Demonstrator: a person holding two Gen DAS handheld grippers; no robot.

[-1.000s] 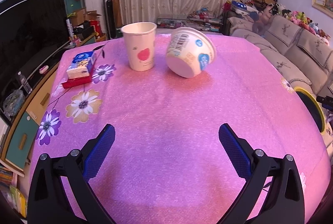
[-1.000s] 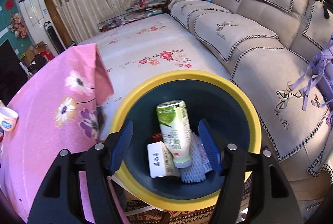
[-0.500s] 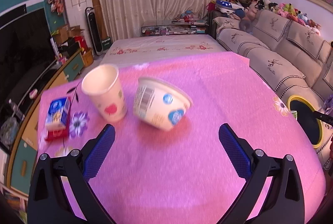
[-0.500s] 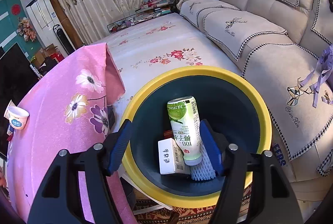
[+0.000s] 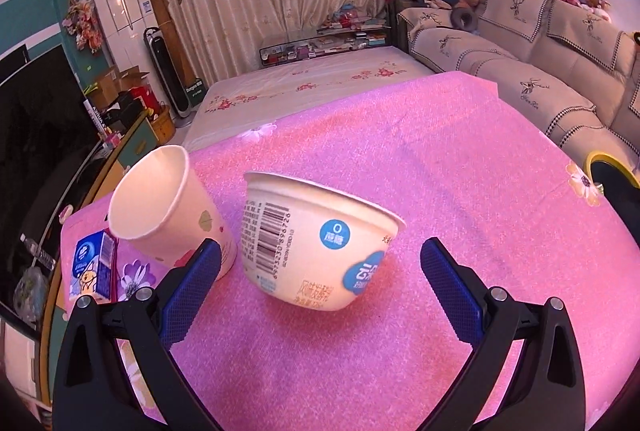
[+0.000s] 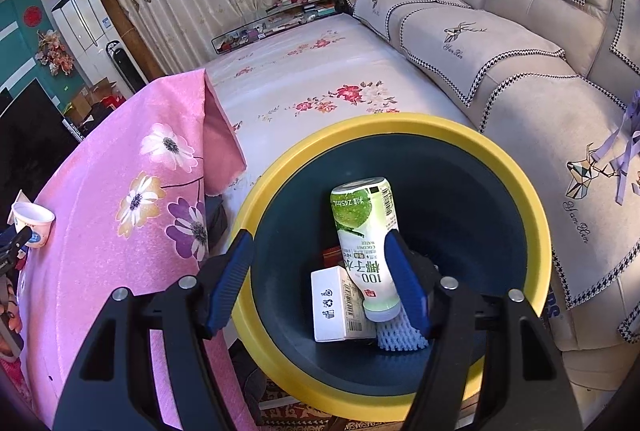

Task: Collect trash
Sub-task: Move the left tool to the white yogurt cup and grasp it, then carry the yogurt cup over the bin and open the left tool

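In the left wrist view a white paper bowl (image 5: 316,243) with a barcode and blue stickers lies tilted on the pink tablecloth (image 5: 440,171). A paper cup (image 5: 168,211) stands just left of it. My left gripper (image 5: 320,271) is open, its blue pads on either side of the bowl, not touching it. In the right wrist view my right gripper (image 6: 324,279) is open and empty above a dark bin with a yellow rim (image 6: 532,207). Inside the bin lie a green-labelled bottle (image 6: 364,243), a white carton (image 6: 332,305) and white foam netting (image 6: 396,337).
A blue and white carton (image 5: 94,267) lies on the table's left edge beyond the cup. The bin's rim (image 5: 600,159) shows off the table's right edge. A beige sofa (image 6: 520,43) stands right of the bin. The bowl (image 6: 34,223) shows far left in the right wrist view.
My left gripper has moved forward to the bowl, which now lies between its open pads. My right gripper has stayed open over the bin, rising slightly.
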